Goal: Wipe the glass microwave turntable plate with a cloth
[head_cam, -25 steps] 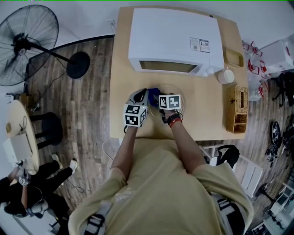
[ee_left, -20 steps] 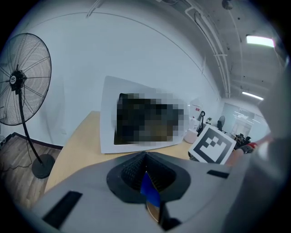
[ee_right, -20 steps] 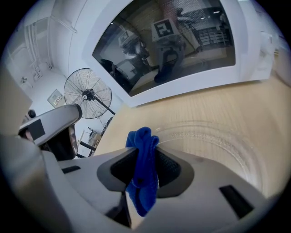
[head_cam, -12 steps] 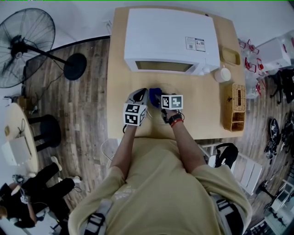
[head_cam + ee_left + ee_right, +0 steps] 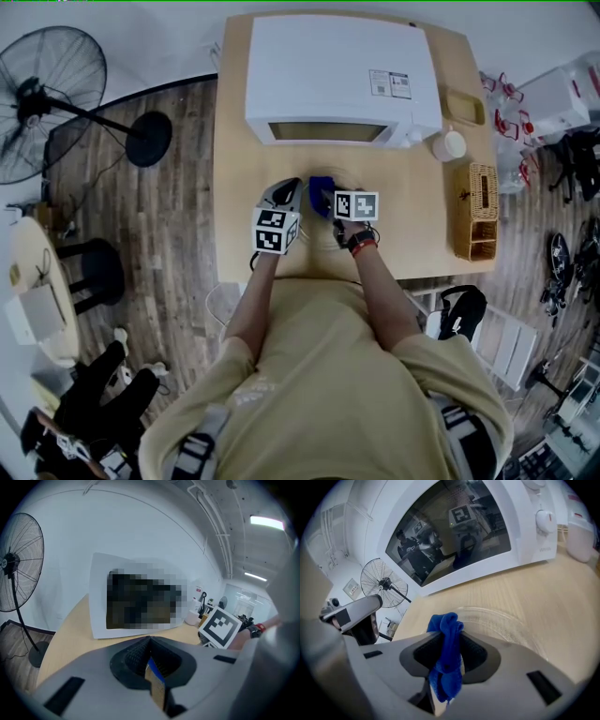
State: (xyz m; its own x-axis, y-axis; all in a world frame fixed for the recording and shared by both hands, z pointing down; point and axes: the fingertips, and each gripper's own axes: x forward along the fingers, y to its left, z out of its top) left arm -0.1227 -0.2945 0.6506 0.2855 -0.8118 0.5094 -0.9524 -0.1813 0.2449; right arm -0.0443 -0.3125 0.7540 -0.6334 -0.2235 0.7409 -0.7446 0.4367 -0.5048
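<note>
**Blue cloth pinched at the glass plate**

Blue cloth is clamped in the right gripper. Its long fold runs along the jaws, and its bunched end pokes toward the microwave. The round plate lies flat on the table, just in front of the microwave door, with the cloth over its left edge. Both forearms reach straight toward the microwave, side by side, with the grippers close together. The left gripper has its jaws drawn together. A thin tan-and-blue sliver shows between them, perhaps the plate's rim, but it is too unclear to tell. In the head view the clear plate is barely visible.
</note>
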